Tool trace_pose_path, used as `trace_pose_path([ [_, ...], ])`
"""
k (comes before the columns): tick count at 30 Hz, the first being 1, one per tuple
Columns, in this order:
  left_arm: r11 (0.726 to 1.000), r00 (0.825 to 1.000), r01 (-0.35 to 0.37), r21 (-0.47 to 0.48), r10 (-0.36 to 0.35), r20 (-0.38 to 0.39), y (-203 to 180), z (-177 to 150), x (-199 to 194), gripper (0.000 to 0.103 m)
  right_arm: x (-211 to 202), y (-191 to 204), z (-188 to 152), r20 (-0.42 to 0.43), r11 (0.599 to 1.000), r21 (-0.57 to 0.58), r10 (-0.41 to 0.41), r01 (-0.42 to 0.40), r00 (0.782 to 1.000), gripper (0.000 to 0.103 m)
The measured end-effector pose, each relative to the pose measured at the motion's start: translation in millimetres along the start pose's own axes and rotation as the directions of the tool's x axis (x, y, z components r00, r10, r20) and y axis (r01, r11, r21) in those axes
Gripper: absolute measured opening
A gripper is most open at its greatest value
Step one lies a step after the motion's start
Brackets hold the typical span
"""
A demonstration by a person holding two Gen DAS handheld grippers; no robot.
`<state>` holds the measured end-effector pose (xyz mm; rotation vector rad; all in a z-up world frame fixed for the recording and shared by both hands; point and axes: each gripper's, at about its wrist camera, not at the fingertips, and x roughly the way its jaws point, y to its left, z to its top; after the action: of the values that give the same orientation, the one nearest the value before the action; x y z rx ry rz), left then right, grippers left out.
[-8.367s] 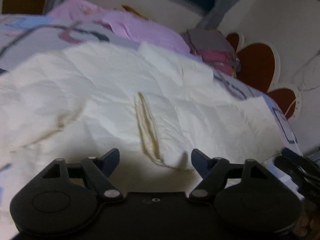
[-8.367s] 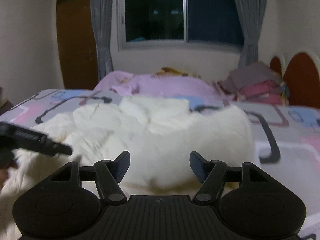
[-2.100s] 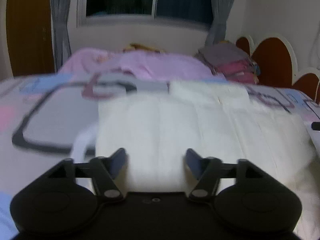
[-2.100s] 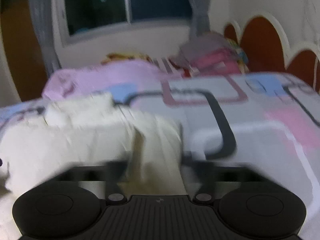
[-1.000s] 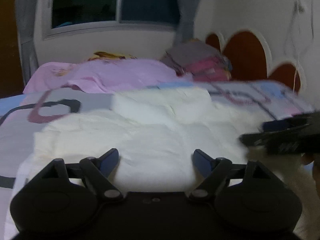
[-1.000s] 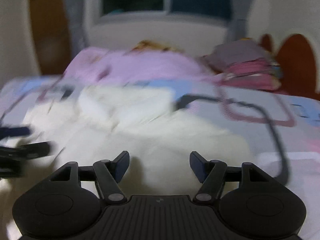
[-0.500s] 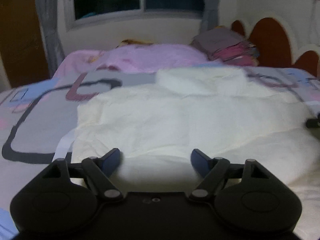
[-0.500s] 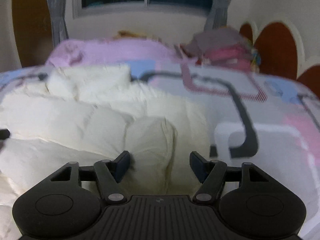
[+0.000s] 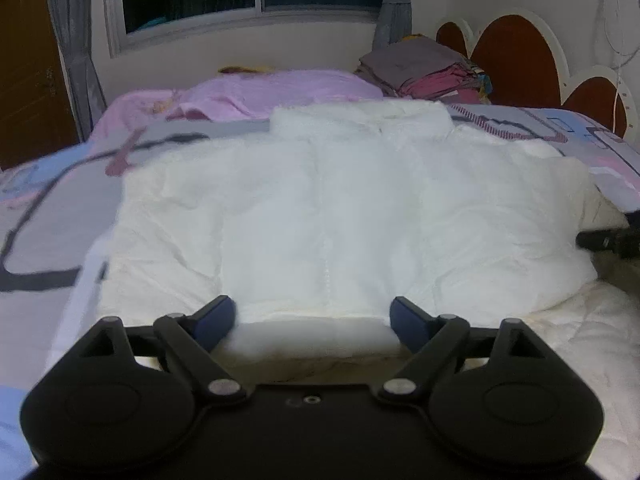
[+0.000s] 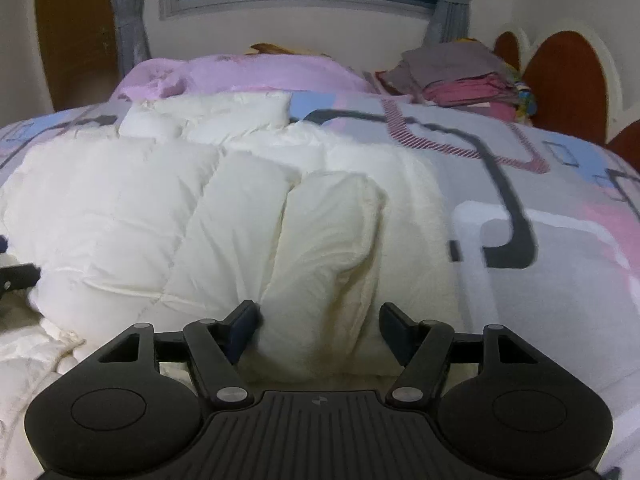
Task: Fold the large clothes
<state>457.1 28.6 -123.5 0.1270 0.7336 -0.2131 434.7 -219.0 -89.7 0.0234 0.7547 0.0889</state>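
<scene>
Bedroom, night: a white puffer jacket (image 9: 328, 208) is lying spread on the patterned bedspread (image 10: 560, 264), collar toward the window. I am holding the left gripper (image 9: 312, 318) over its near hem, jaws opening wide, pads clear of the cloth. My right gripper (image 10: 318, 326) is sitting at the jacket's folded sleeve, jaws apart on either side of a puffy fold; its left pad seems to be brushing the fabric, though blur is making that uncertain. Folded clothes (image 9: 428, 68) are stacked by the headboard (image 9: 516, 60).
</scene>
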Motion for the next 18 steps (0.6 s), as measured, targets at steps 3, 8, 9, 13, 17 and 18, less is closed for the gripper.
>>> trace_pose_path([
  [3,0.998,0.998,-0.05,0.034,0.049,0.025,2,-9,-18,0.103,-23,-13,-6,0.01,0.999,0.05,-0.002,0.002,1.0,0.066],
  [8,0.996,0.998,-0.066,0.055,0.065,0.007,6,-26,-39,0.103,-60,-25,-35,-0.005,0.995,0.101,-0.026,0.027,1.0,0.066],
  [9,0.997,0.998,-0.06,0.052,0.059,0.008,7,-29,-45,0.103,-68,-23,-42,-0.008,0.994,0.104,-0.031,0.032,0.999,0.066],
  [13,0.996,0.998,-0.058,0.07,0.058,0.005,9,-38,-63,0.103,-95,-23,-63,-0.023,0.991,0.123,-0.058,0.061,0.998,0.066],
  [17,0.995,0.997,-0.075,0.069,0.075,0.002,15,-47,-79,0.102,-111,-28,-78,-0.046,0.985,0.161,-0.057,0.063,0.997,0.066],
  [18,0.995,0.997,-0.08,0.064,0.08,0.001,16,-50,-84,0.102,-113,-30,-82,-0.056,0.984,0.169,-0.052,0.061,0.997,0.066],
])
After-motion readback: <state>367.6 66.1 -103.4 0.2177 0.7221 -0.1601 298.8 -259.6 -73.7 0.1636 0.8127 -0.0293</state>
